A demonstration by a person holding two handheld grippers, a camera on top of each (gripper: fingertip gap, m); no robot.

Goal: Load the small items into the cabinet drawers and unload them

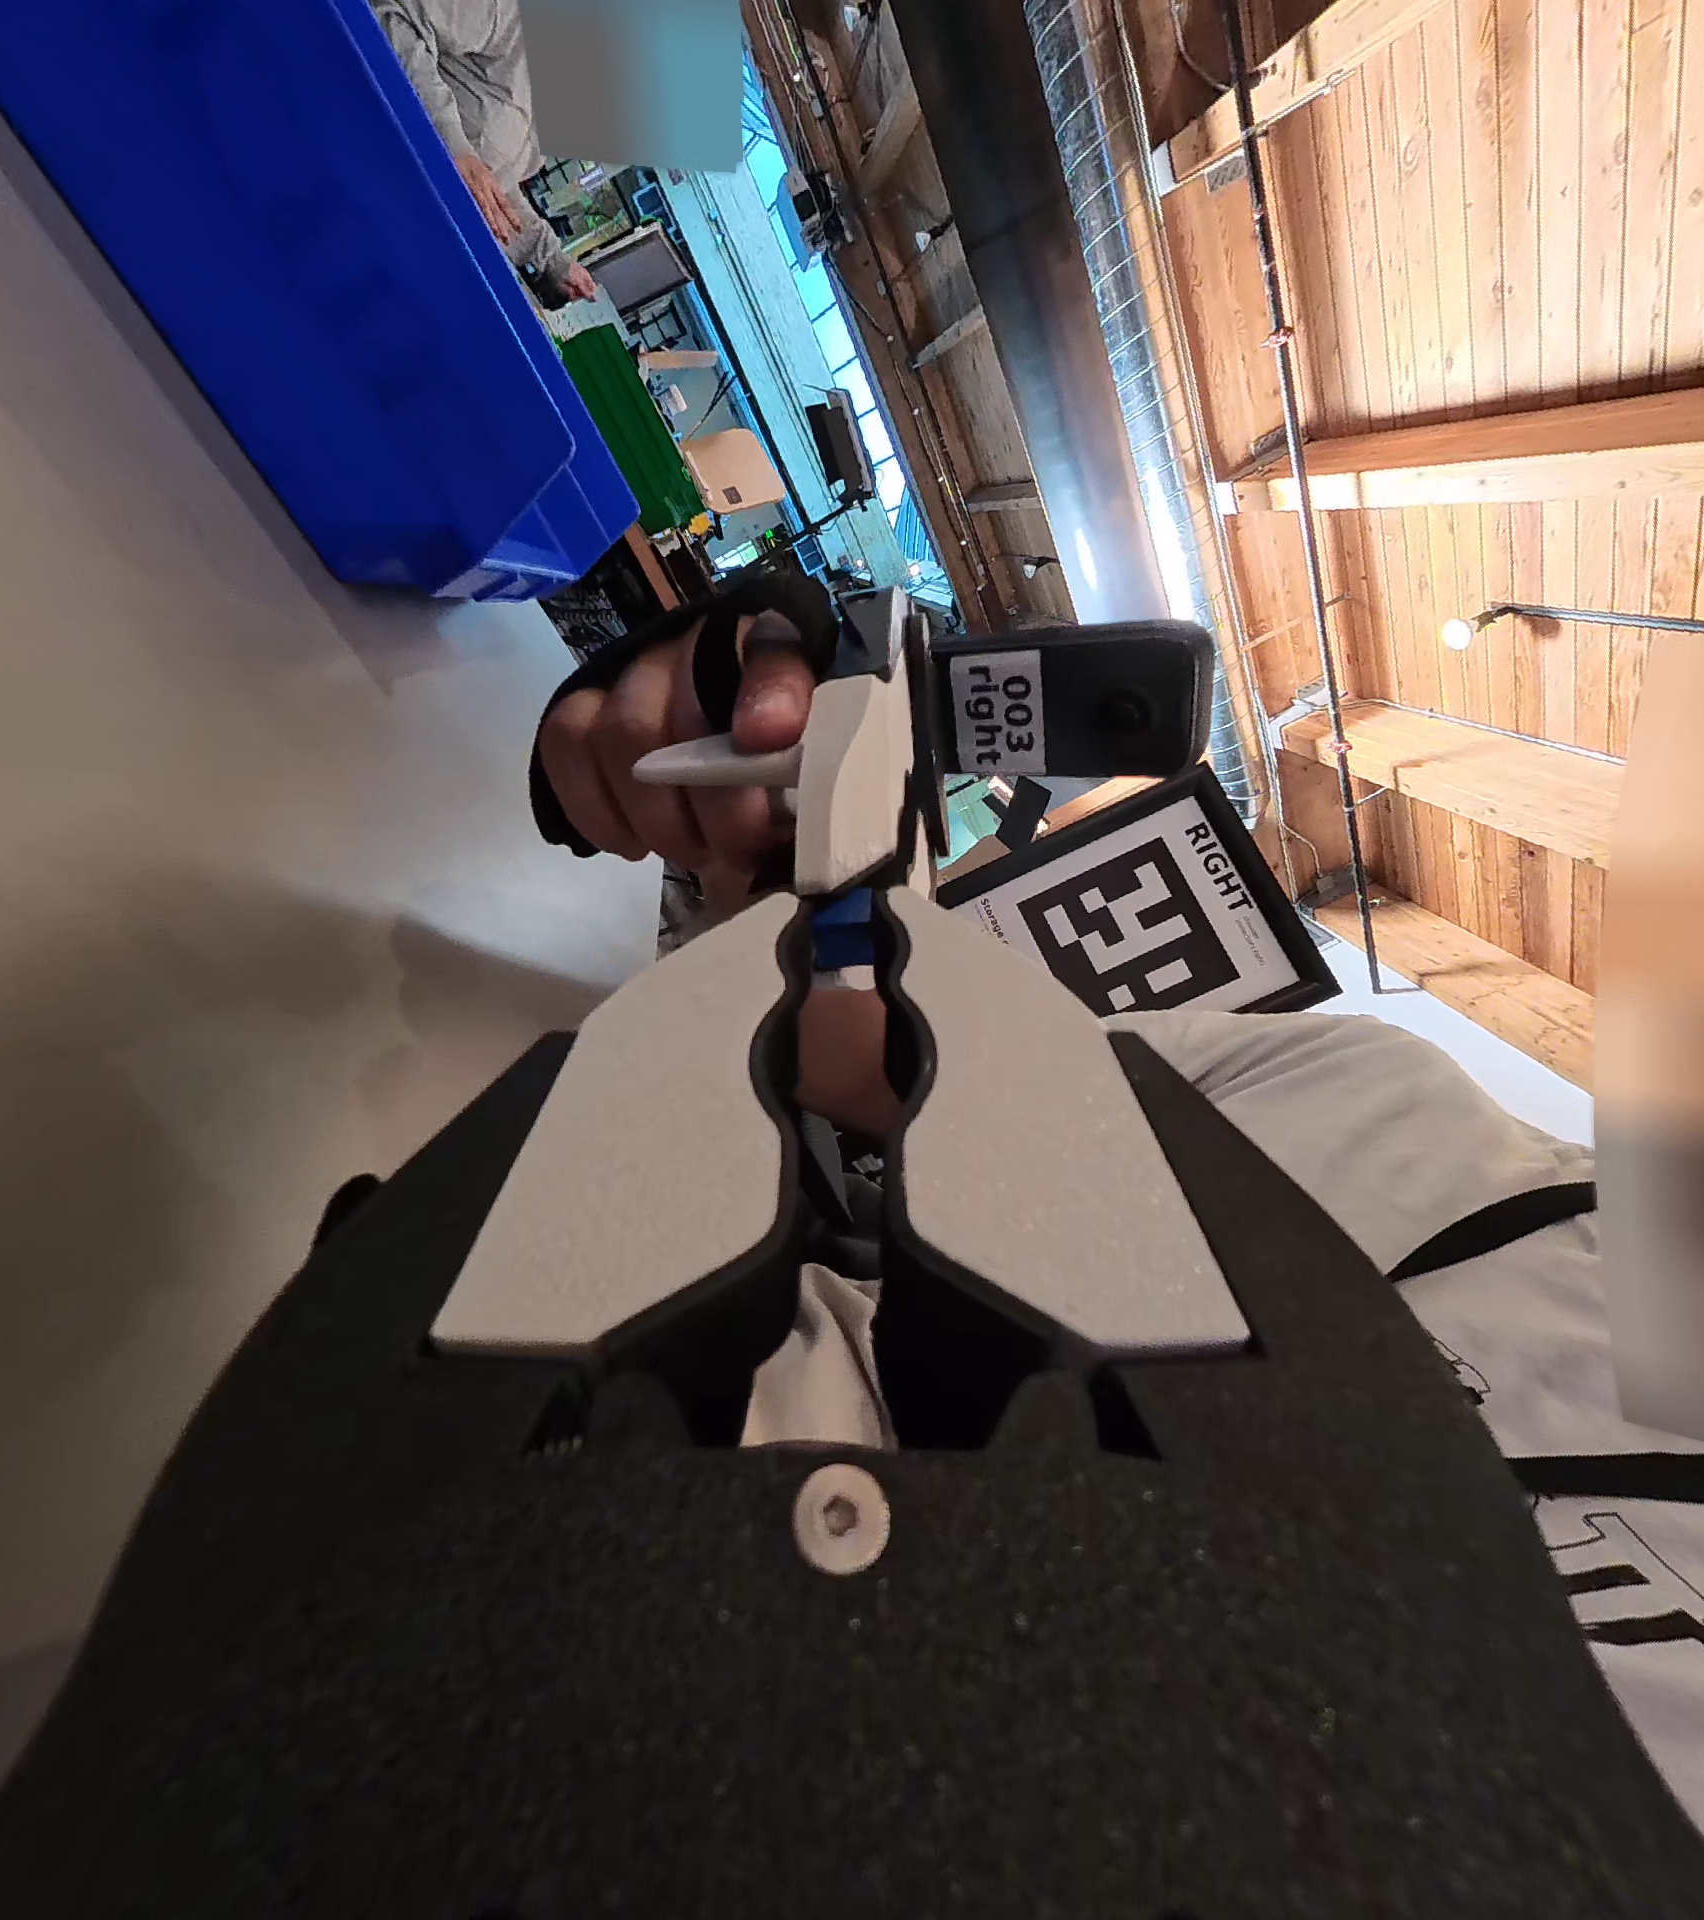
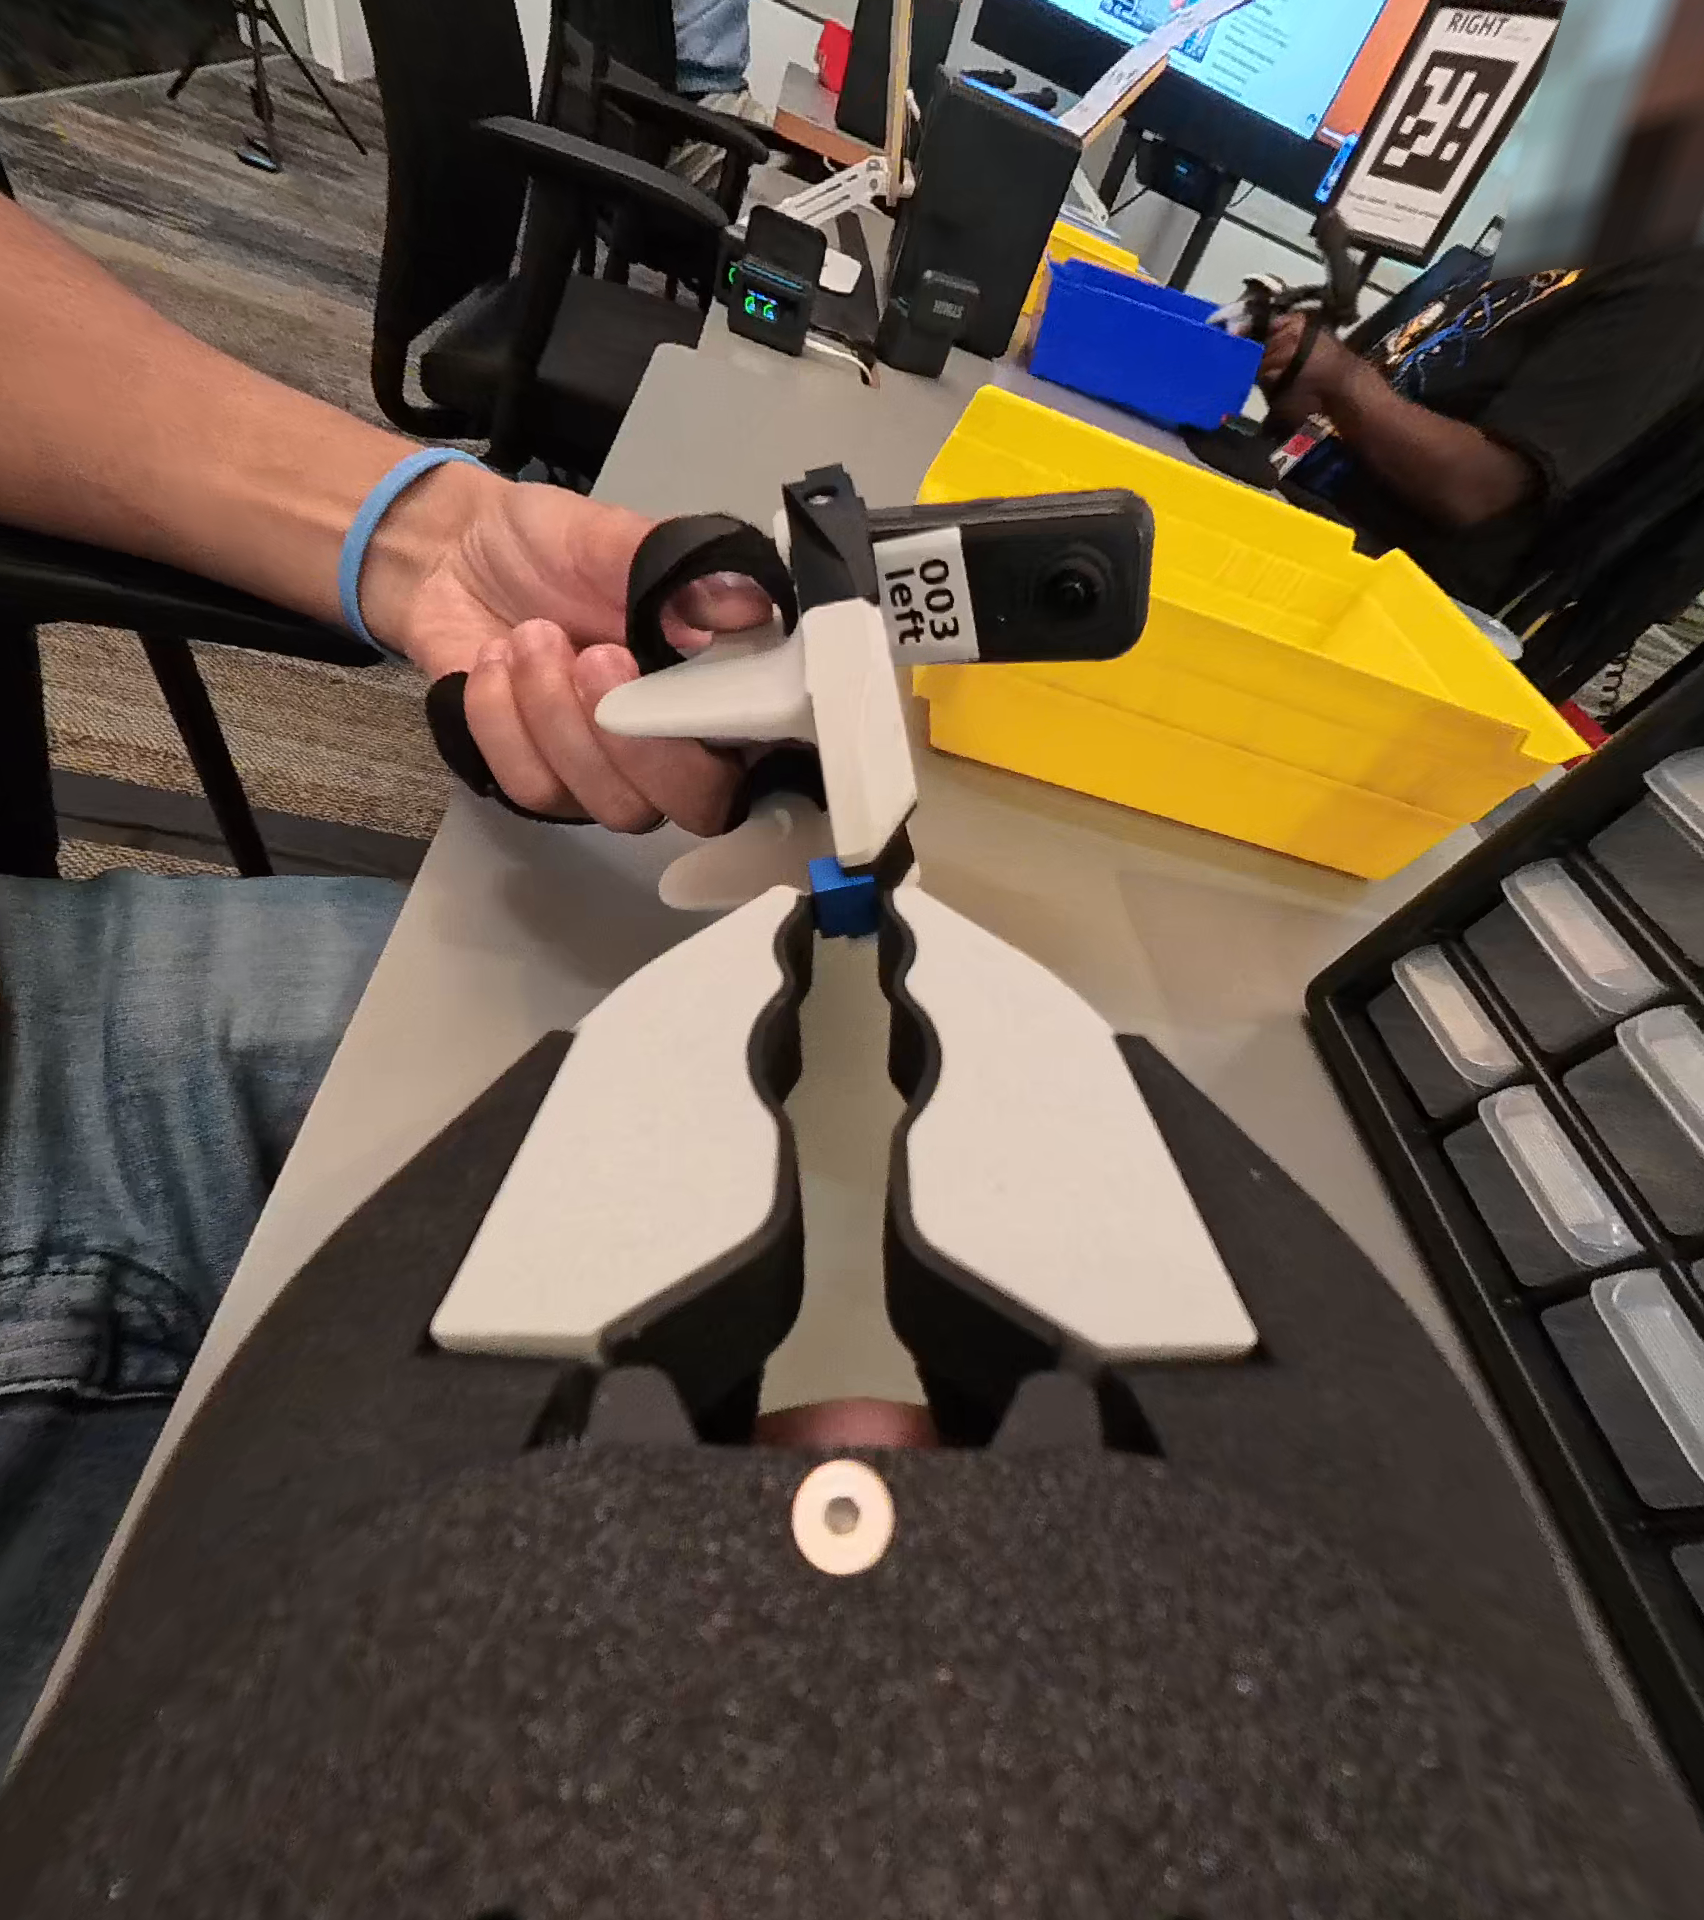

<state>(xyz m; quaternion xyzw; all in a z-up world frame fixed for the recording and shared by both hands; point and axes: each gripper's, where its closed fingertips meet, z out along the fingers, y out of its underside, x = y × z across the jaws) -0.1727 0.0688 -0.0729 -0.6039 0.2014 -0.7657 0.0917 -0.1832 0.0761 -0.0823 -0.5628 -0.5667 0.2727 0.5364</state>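
Bins, chairs and a workshop backdrop

Ahead and right of the right gripper a yellow bin (image 2: 1243, 665) sits on the grey table (image 2: 744, 416), with a smaller blue bin (image 2: 1139, 332) farther off beside a seated person in a dark shirt (image 2: 1513, 353); black office chairs (image 2: 536, 249) stand to the far left, a monitor (image 2: 1243, 52) at the back. Left of the left gripper lies a large blue bin (image 1: 287, 281); a framed marker sign (image 1: 1139, 914) stands ahead, right, under a wooden ceiling (image 1: 1513, 312)
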